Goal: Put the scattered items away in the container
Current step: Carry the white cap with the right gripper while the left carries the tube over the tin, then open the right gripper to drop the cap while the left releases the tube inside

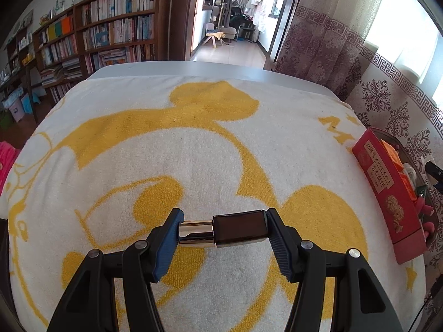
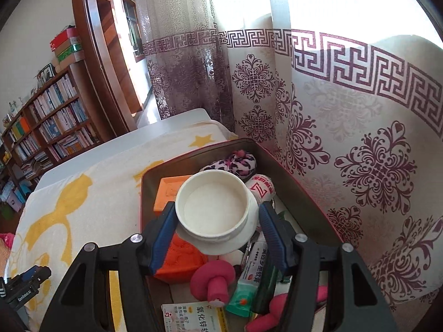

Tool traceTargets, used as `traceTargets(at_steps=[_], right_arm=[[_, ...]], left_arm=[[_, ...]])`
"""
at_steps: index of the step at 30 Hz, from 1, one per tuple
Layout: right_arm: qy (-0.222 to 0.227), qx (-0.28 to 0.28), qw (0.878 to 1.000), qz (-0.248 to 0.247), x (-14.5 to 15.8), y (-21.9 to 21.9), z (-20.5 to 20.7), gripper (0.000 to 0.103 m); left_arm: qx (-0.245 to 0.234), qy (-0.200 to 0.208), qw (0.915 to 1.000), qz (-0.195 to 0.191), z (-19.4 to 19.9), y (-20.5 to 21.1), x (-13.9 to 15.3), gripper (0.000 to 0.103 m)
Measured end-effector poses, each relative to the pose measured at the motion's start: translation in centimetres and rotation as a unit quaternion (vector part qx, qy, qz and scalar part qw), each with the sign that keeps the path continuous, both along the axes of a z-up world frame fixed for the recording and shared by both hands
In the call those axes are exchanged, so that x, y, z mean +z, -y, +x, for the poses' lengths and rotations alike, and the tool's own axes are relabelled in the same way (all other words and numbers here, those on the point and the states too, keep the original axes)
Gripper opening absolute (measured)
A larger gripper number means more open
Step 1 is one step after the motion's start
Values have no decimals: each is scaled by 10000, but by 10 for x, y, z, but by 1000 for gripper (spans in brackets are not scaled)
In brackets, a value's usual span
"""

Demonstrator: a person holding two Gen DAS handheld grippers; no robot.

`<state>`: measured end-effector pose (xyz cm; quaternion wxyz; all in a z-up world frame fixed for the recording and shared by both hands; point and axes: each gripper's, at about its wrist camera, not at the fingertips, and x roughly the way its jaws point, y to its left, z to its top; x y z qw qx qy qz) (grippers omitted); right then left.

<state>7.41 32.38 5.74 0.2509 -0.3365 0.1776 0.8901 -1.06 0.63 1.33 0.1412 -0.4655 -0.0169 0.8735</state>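
Observation:
My left gripper point(image 1: 223, 231) is shut on a lipstick point(image 1: 224, 232) with a gold base and dark cap, held sideways just above the white and yellow towel point(image 1: 193, 144). The red box container point(image 1: 387, 193) stands at the right edge of the left wrist view. My right gripper point(image 2: 217, 218) is shut on a white round jar point(image 2: 216, 210), open side facing the camera, held over the container point(image 2: 299, 193). Inside it lie orange items point(image 2: 169, 193), a pink mushroom toy point(image 2: 213, 279), a tube point(image 2: 254, 260) and a leopard-print scrunchie point(image 2: 238, 163).
A patterned curtain point(image 2: 346, 138) hangs right behind the container. A bookshelf point(image 1: 105, 36) stands beyond the table's far left. The towel covers most of the white table point(image 1: 193, 69). The left gripper shows at the lower left of the right wrist view point(image 2: 25, 285).

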Motion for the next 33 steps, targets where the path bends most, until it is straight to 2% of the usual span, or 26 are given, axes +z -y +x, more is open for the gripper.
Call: traceTargets(at_steps=[3,6,14,25,33], right_arm=[[-71,-39,9998,-205,-6,-8,8,69],[-150,-63,9998,-148,-6,-7,18,77],[-289,-81,9995,4,-7,-6,49,77],[-529,-99,9980,333,-4,1,101,80],[-626,-86,9979,115,-13,-2,124,81]], left_arm=[[-103,30,9999,7,5,-10,1,62],[-230,36,9997,4,11,-21,4,62],[-775,-108,9969,47,25,-69,24,62],[-1594,-283,9867,160,39,-167,52,62],[-2019,-498,9781,94,48,-231,68,62]])
